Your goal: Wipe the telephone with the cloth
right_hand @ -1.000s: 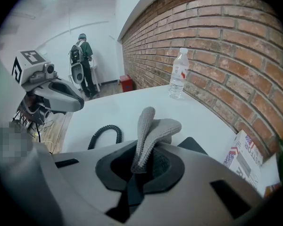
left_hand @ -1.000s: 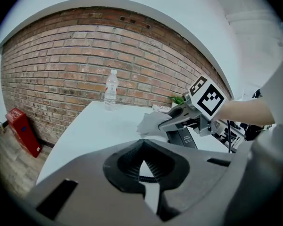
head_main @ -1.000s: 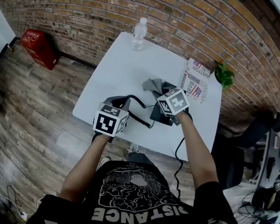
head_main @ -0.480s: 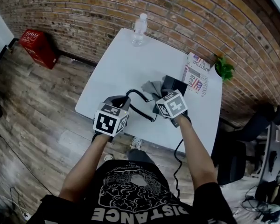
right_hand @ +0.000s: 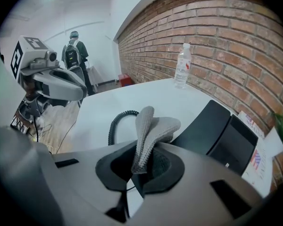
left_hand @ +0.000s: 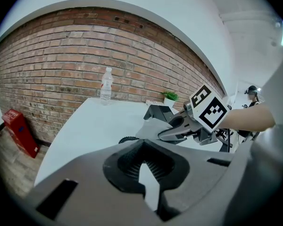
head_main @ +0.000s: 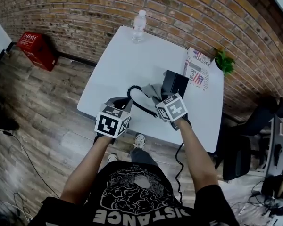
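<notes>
Two grippers are up at the near edge of the white table (head_main: 118, 60), and the right gripper (right_hand: 139, 173) is clenched on the grey cloth (right_hand: 153, 126). It pinches one fold, and the free end flops up and forward. The black telephone (right_hand: 221, 131) sits just beyond and to the right of it, at the middle of the table. Whether cloth and telephone touch, I can't say.

The left gripper (left_hand: 146, 173) has its jaws drawn nearly together, with only a sliver of table showing between them. I can make out nothing caught there.

I see two dangers. The coiled cord (right_hand: 115, 124) loops right beside the cloth, so a sweep toward the telephone could snag it and drag the telephone across the smooth top. That thin pinch could also let the cloth slide out under pressure, and the left gripper isn't bracing anything.

The head view alone gives the layout, with the water bottle (head_main: 138, 26) far back by the brick wall and the telephone well clear of it. Only the right gripper view proves the grip on the cloth, and it also catches a person (right_hand: 74, 51) standing far off across the room. The left gripper view shows the right gripper side-on, low over the table.
</notes>
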Action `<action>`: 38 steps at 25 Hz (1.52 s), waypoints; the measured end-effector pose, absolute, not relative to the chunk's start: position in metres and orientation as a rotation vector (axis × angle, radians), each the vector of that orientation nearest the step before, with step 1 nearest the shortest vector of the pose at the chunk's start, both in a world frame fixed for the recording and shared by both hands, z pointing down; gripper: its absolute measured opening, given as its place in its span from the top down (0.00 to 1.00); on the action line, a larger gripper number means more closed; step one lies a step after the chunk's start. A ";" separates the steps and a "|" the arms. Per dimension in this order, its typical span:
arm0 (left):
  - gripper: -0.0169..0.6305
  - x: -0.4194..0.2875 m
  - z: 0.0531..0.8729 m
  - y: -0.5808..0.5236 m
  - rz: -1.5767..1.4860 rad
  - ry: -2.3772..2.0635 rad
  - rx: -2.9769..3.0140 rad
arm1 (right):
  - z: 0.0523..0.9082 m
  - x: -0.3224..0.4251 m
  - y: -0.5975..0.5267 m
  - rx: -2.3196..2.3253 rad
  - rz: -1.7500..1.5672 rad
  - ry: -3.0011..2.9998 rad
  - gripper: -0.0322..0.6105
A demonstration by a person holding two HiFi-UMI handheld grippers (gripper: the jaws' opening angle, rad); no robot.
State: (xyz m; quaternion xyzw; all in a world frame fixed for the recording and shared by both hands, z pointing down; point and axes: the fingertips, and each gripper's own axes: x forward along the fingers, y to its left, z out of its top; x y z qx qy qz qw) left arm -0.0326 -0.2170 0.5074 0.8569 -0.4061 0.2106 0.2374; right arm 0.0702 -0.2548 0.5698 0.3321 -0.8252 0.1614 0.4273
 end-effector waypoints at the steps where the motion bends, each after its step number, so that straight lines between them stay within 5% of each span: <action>1: 0.97 -0.034 0.508 -0.215 0.577 -1.111 2.348 | 0.571 0.069 -0.252 0.831 0.407 -2.060 0.93; 17: 0.97 -0.030 0.509 -0.182 0.584 -1.074 2.371 | 0.578 0.066 -0.204 0.924 0.501 -2.088 0.93; 38: 0.97 -0.009 0.477 -0.140 0.596 -0.970 2.549 | 0.475 0.116 -0.122 1.515 0.465 -2.187 0.93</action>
